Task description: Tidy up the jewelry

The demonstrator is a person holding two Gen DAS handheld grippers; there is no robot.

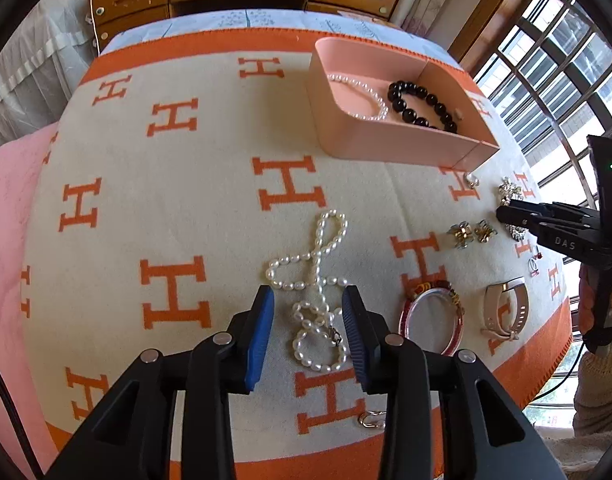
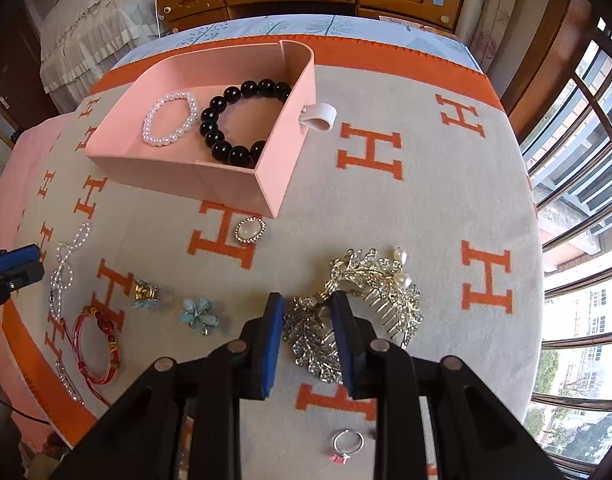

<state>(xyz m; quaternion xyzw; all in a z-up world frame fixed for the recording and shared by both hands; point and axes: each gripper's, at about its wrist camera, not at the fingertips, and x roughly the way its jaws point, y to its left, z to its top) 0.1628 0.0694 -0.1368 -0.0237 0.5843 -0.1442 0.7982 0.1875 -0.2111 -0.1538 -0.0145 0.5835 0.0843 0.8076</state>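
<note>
A: Left gripper (image 1: 308, 320)? 
B: Spread wide, astride white pearl necklace (image 1: 314, 280) lying on cream-and-orange blanket (image 1: 185, 200). 
A: Right gripper (image 2: 308, 336)? 
B: Parted, straddling silver rhinestone hair comb (image 2: 370, 300). Open pink tray (image 2: 225, 184) beyond, holding black bead bracelet (image 2: 233, 120).

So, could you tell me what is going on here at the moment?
A person is sorting jewelry on an H-patterned blanket into a pink tray, which already holds a black bead bracelet and a small pearl bracelet. The left tongs sit open around a pearl necklace; the right tongs straddle part of a silver hair comb.
</note>
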